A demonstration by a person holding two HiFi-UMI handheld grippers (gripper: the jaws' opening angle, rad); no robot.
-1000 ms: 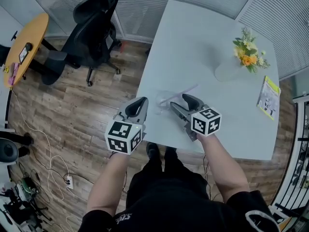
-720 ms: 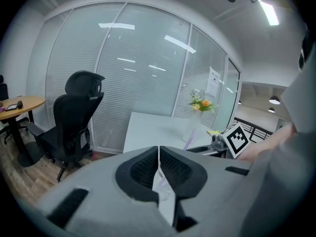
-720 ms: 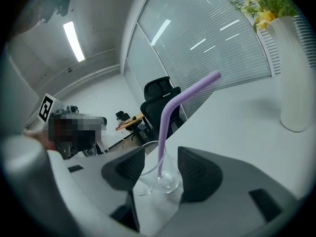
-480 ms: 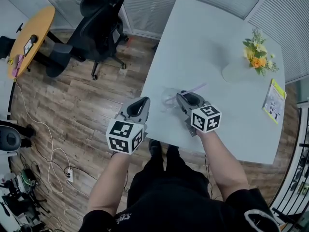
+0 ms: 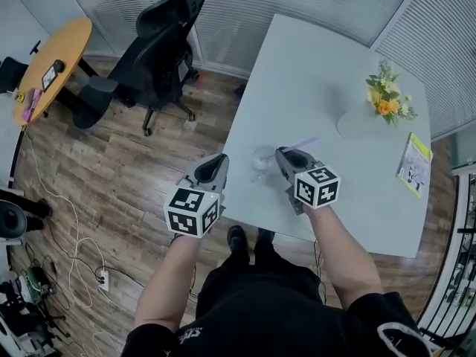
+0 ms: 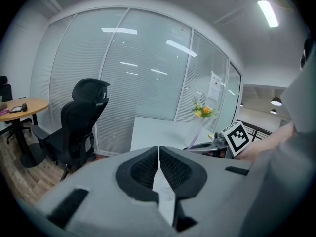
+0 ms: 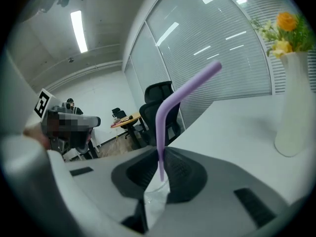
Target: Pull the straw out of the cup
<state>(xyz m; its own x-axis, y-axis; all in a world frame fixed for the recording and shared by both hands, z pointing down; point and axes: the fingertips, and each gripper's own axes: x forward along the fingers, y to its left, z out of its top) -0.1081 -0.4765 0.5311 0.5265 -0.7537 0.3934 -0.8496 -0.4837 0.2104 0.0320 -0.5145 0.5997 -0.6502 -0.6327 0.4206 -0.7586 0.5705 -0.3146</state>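
A clear plastic cup (image 5: 262, 161) stands near the front left corner of the white table (image 5: 320, 65), with a purple bent straw (image 5: 301, 143) leaning out of it to the right. My right gripper (image 5: 286, 157) is at the cup's right side. In the right gripper view its jaws are closing and its pads pinch the straw (image 7: 170, 105) just above the cup (image 7: 155, 194). My left gripper (image 5: 216, 162) hovers off the table's left edge, apart from the cup. Its jaws (image 6: 159, 152) meet with nothing between them.
A white vase of flowers (image 5: 364, 117) and a yellow-green booklet (image 5: 413, 163) sit at the table's right side. A black office chair (image 5: 152, 50) and a round wooden table (image 5: 52, 58) stand on the wood floor to the left. The table's front edge is just below the grippers.
My right gripper's jaws, wide apart a second ago, have come together on the straw. Both hands have shifted slightly towards the cup.
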